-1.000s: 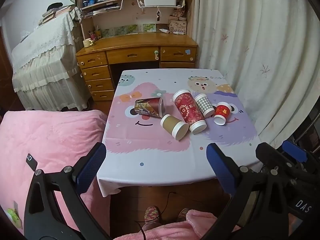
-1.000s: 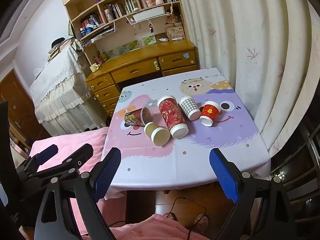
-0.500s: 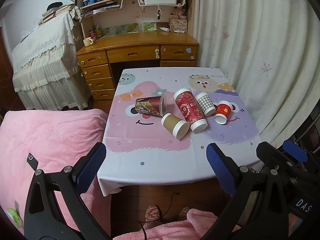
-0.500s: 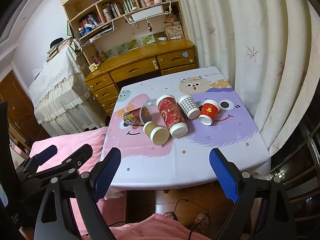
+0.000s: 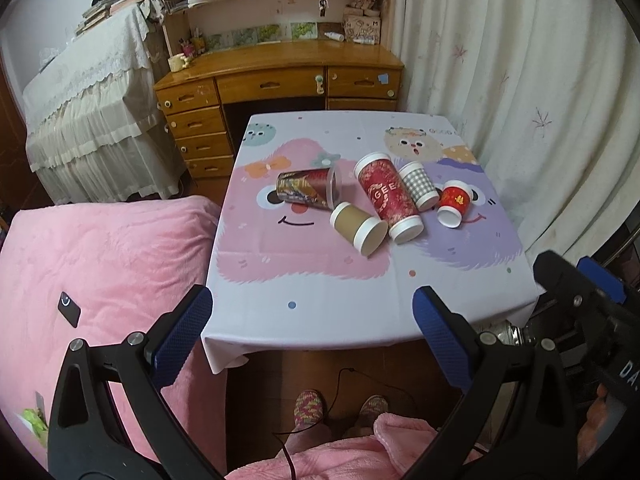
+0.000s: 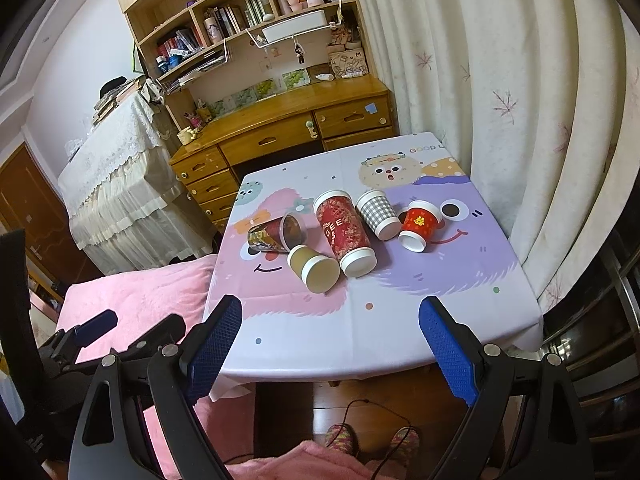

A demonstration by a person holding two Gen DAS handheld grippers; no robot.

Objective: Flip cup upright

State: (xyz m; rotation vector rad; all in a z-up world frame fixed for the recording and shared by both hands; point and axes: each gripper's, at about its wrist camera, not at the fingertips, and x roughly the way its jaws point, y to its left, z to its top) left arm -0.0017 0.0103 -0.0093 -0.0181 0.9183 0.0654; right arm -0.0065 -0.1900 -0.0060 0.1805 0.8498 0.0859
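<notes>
- Five cups lie on their sides mid-table [image 5: 360, 280]: brown cup [image 5: 358, 229], tall red cup [image 5: 388, 196].
- Left gripper [image 5: 312, 320], right gripper [image 6: 330, 332]: jaws spread wide, empty, off the near edge.

Left claw [image 5: 312, 330]: now slightly nearer the surface [image 5: 320, 280], with the cups sitting a little lower in its view.
Right claw [image 6: 330, 344]: has crept slightly forward toward the surface [image 6: 380, 320].
</notes>
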